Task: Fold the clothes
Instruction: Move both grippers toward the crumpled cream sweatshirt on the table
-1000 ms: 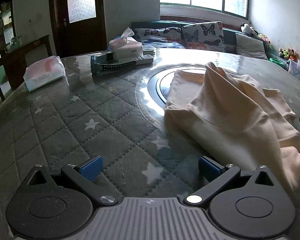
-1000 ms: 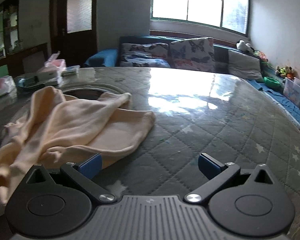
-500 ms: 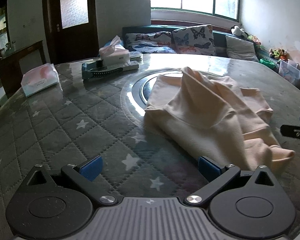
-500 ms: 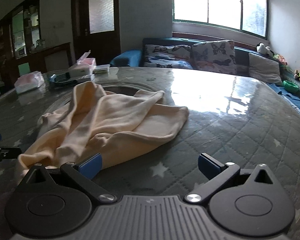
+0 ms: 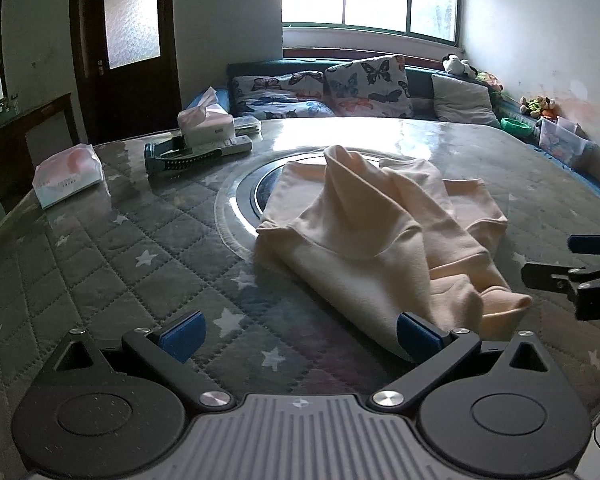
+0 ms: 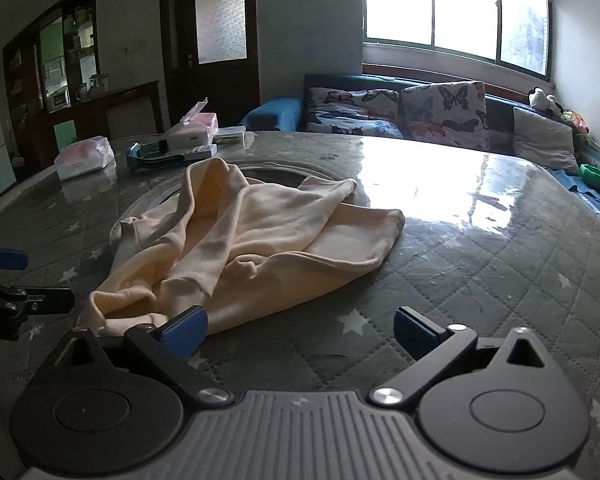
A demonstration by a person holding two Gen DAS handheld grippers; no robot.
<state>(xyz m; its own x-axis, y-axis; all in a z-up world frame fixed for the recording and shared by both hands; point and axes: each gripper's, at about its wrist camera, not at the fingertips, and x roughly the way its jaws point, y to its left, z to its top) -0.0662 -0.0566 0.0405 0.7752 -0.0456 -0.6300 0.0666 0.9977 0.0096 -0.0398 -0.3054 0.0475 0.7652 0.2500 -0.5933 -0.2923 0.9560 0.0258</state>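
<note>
Both claws, left claw [image 5: 298, 330] and right claw [image 6: 300, 326], sit wide open holding nothing, with the crumpled cream knit garment [image 5: 380, 236] bunched mid-bench [image 5: 100, 272]. Grab one single-layer hem edge each, then spread it flat first.

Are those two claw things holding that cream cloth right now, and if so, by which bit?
Nothing is held. The left gripper and right gripper are both open above the table, near the crumpled cream garment.
</note>
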